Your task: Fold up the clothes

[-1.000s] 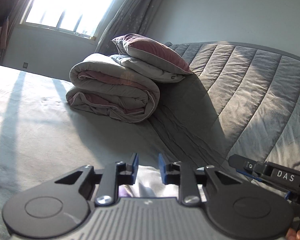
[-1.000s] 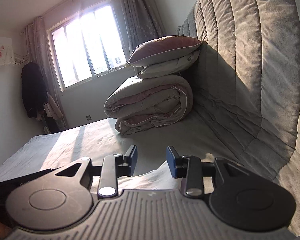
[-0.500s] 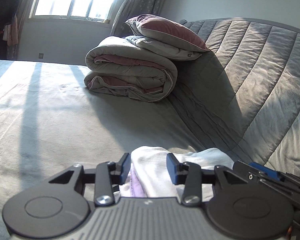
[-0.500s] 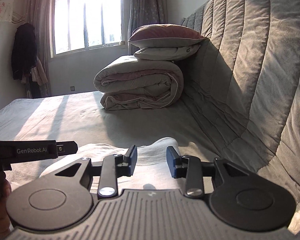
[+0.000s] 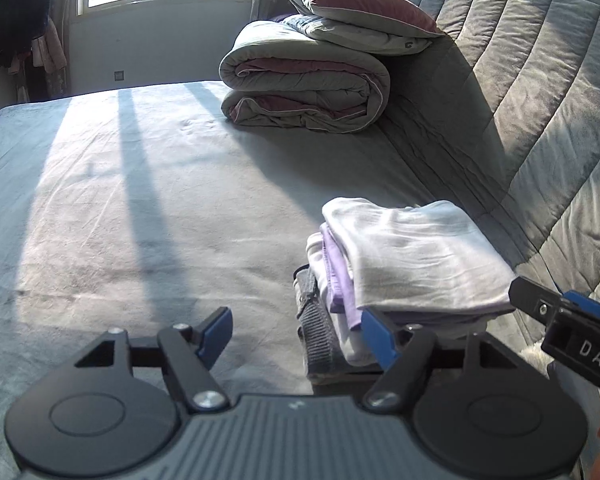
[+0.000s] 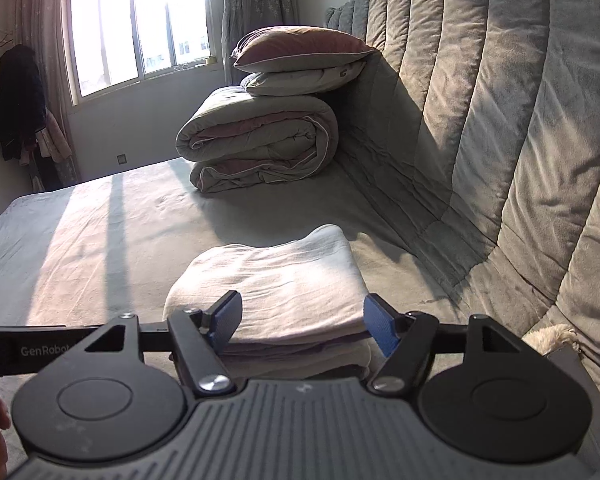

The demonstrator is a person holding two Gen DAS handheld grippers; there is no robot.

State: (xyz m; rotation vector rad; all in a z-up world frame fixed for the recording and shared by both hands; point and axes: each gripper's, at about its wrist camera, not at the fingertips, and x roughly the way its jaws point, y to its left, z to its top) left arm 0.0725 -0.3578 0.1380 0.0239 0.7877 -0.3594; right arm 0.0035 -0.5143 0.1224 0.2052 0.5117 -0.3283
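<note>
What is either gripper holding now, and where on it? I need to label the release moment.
Nothing is held. The left gripper and right gripper are both open, and the white folded garment lies free on the stack.

Each tool [image 5: 296, 330] [image 6: 302, 324] is black with blue pads [image 5: 376, 336], silver screws, a ribbed grey base and white lettering.

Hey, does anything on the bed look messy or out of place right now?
Nothing much. The folded clothes stack sits neatly by the headboard, though its lilac layer sticks out slightly on one side.
</note>
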